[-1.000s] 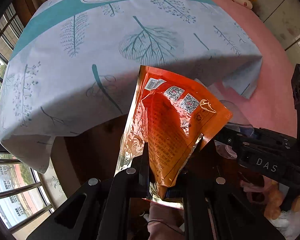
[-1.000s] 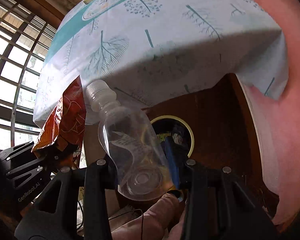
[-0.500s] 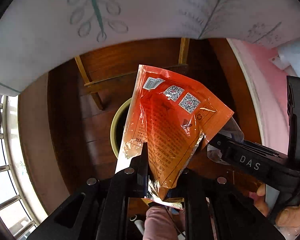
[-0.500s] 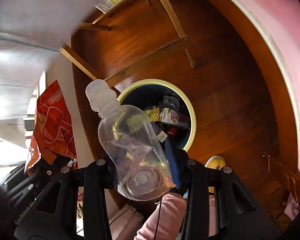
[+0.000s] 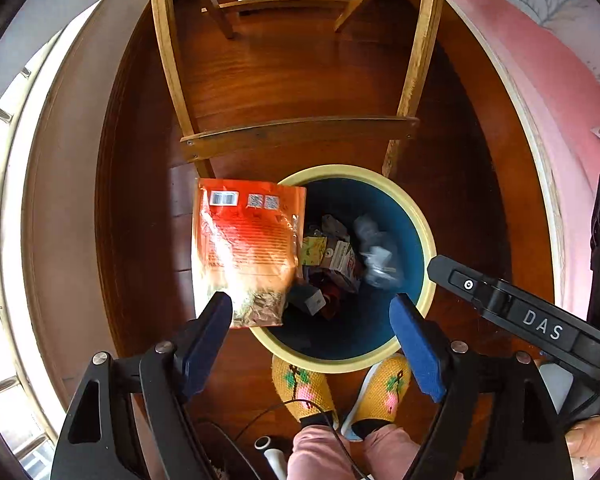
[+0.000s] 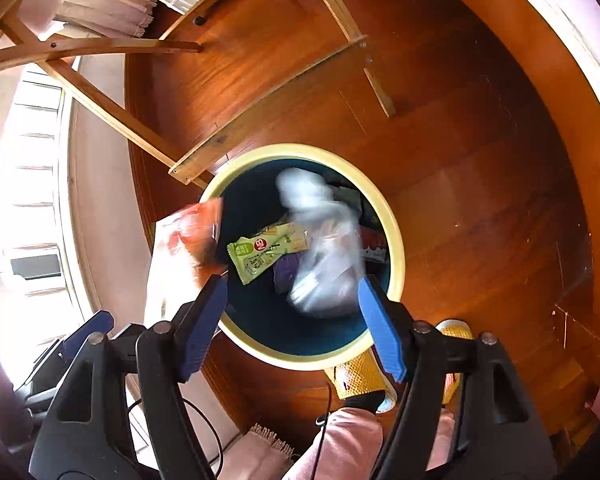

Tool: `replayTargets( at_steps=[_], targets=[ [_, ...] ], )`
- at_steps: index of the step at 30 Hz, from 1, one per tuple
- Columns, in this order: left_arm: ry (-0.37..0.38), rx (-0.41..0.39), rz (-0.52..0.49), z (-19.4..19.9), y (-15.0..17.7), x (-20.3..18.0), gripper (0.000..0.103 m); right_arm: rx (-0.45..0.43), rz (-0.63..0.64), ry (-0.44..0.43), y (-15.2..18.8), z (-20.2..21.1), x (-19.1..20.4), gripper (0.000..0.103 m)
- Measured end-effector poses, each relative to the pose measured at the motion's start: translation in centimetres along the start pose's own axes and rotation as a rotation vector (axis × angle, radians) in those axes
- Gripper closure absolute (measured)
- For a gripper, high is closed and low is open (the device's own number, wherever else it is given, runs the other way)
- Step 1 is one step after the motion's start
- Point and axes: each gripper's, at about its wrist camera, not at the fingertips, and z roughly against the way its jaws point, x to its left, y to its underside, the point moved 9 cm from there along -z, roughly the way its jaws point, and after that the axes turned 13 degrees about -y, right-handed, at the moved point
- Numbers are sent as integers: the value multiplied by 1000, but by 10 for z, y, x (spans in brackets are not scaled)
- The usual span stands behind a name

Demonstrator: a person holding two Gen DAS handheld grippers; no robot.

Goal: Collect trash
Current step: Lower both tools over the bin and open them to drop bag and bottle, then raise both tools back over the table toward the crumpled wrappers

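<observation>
Here, the left gripper (image 5: 312,312) is spread wide with nothing between its blue pads (image 5: 208,340). The orange snack bag (image 5: 246,256) is clear of the pads, just ahead of the left pad's tip, overlapping the near-left part of the bin rim; whether it touches the rim cannot be told. The round bin (image 5: 426,240), cream-rimmed with a dark blue interior, lies directly ahead of and below both grippers on the wooden floor (image 5: 284,76). The right gripper (image 6: 292,308) is likewise spread wide and holds nothing. The clear plastic bottle (image 6: 320,240) appears as a motion-blurred shape ahead of the right gripper, between its pad tips, inside the bin opening. A green wrapper (image 6: 264,252) lies among other refuse in the bin. Yellow knitted slippers (image 5: 304,384) stand just behind the bin, near the gripper bases.
</observation>
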Motion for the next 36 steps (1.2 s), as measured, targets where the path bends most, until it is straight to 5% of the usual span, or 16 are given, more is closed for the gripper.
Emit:
replayTargets(
  at_steps=[22, 28, 36],
  targets=[
    [3, -86, 37, 41, -8, 29, 21, -35, 143, 53, 10, 23, 32, 37],
    [25, -127, 31, 117, -19, 33, 21, -46, 168, 53, 11, 78, 65, 37],
    [69, -234, 6, 264, -37, 43, 21, -123, 244, 37, 9, 198, 140, 36]
  ],
)
